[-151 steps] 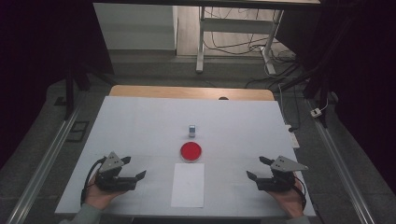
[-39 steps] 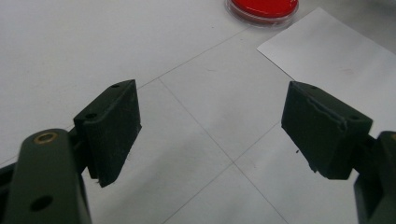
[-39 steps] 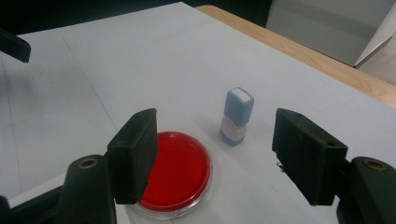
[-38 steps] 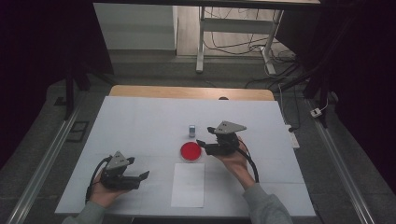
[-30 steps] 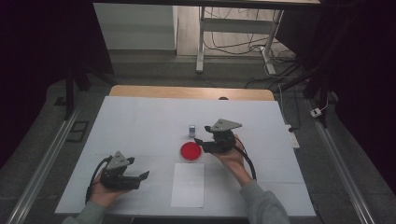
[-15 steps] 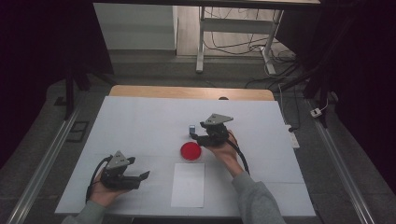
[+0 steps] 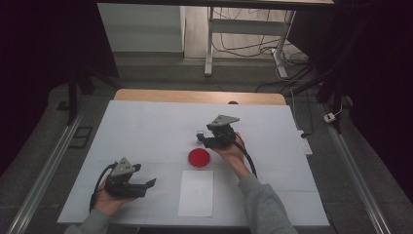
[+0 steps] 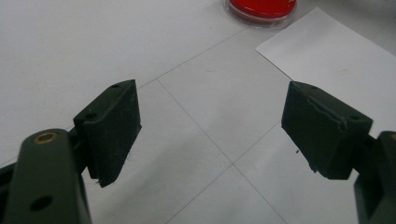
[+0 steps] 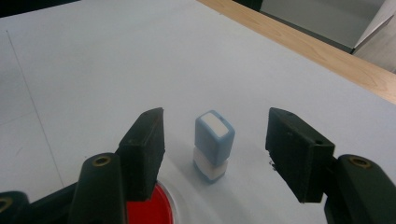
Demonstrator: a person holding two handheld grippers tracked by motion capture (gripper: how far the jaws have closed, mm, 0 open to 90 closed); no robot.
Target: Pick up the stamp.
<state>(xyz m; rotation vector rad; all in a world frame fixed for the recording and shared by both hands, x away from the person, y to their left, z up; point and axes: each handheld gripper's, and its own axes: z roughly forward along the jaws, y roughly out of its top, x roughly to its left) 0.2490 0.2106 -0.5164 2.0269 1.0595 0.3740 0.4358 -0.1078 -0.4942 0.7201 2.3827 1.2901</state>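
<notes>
Stamp (image 9: 213, 143): small blue-and-white block, stood upright on the tabletop (image 7: 146, 126), long axis vertical, just beyond the red pad (image 7: 199, 158). It is seen between the jaws of the right claw (image 9: 215, 149), untouched, a gap on each side. Jaws spread but lately narrowing. Left claw (image 8: 210, 130): spread, empty, well apart, near the paper (image 7: 196, 193). Five seconds ago the right claw was placed at the near right edge; it is now brought to the stamp.

Both grippers are black, the left gripper (image 7: 127, 181) and right gripper (image 7: 217, 136) each topped by a grey three-cornered plate. Behind the fingers (image 9: 299, 151), brass-coloured screws sit in the arms. A black cable trails from each, and the person wears grey sleeves (image 7: 265, 207).
</notes>
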